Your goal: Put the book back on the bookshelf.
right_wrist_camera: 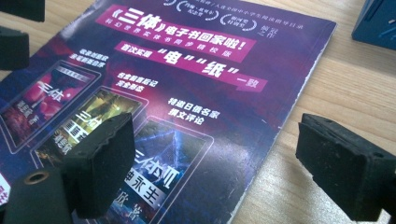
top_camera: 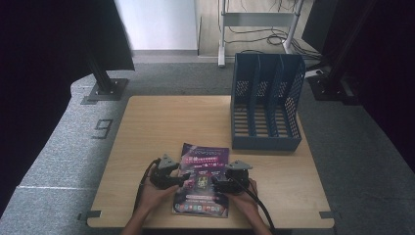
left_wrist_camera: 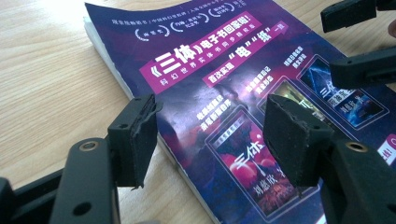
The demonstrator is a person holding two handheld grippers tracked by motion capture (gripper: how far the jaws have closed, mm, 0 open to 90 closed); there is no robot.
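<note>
A purple magazine with pink Chinese headline bands lies flat near the table's front edge. My left gripper sits at its left edge, held by a hand. In the left gripper view the left gripper is open, its jaws straddling the magazine's left edge just above the cover. My right gripper sits at the right edge. In the right gripper view the right gripper is open too, one pad over the cover, the other over bare wood. Neither grips anything.
A dark blue slotted file holder stands at the table's back right, its corner in the right gripper view. The other gripper's jaws appear far off in each gripper view. Grey carpet and stand bases surround the table.
</note>
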